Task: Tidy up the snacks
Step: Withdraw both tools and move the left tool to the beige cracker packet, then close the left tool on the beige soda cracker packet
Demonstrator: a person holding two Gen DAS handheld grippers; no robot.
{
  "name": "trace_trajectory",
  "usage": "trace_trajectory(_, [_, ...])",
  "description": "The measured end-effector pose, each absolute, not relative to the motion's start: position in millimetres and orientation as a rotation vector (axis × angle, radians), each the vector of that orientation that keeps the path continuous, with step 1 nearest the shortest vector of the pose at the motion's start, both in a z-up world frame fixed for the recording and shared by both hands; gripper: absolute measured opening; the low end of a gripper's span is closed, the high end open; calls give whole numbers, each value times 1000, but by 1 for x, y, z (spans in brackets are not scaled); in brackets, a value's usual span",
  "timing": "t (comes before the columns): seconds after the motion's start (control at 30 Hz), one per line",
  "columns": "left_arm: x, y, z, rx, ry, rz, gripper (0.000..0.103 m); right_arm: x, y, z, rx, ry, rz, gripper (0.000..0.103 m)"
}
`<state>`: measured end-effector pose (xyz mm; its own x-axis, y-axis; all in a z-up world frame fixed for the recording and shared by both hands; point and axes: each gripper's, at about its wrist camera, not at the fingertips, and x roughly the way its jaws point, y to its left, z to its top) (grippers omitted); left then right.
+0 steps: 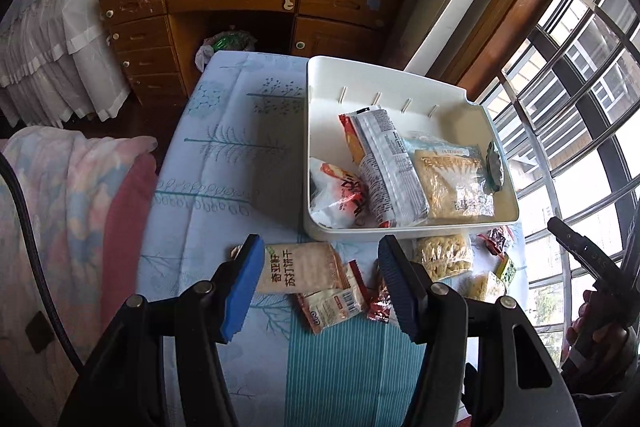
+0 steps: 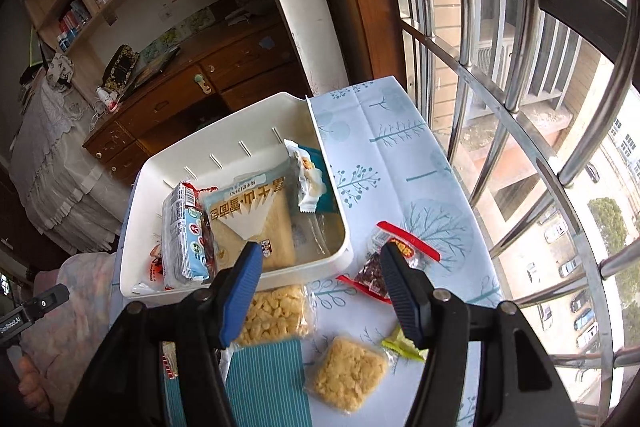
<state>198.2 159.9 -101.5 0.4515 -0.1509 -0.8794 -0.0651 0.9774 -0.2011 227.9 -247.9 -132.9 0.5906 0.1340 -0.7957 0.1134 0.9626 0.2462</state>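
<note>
With the white bin (image 1: 408, 227) already holding several packets at 12 o'clock, the left gripper (image 1: 316, 287) is hovering over the cracker packet (image 1: 298, 267) on the surface and is best lowered squarely before squeezing. Its fingers (image 1: 240, 291) are standing apart, gripping nothing, while the right gripper (image 2: 320, 293) is hanging empty, fingers spread, above the loose snacks (image 2: 276, 315).

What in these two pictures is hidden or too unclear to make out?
- Left wrist view: snack packets near the left gripper, partly covered by its fingers.
- Right wrist view: red packet partly behind a finger of the right gripper.
- Both views: lower layers in the white bin, buried under upper packets.
</note>
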Motion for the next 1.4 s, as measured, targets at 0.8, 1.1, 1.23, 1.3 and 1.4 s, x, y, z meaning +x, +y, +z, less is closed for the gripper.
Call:
trace_trajectory(0.8, [150,244,-178,-779,1214,249,83,169,-269,-205,607,1213,-110,62])
trace_trajectory(1.1, [163,244,-208,-945,1294,355,88,164,-271,-229,703,1293,-151,62])
trace_trajectory(1.23, [173,240,-222,-988,1320,405,88,164,-268,-239,711,1319,-150,62])
trace_trajectory(1.3, [178,238,-231,-1016,1324,439,88,164,-265,-243,700,1324,-143,62])
trace_trajectory(1.4, [184,237,-248,-1075,1346,497,88,165,-260,-248,656,1343,-136,62])
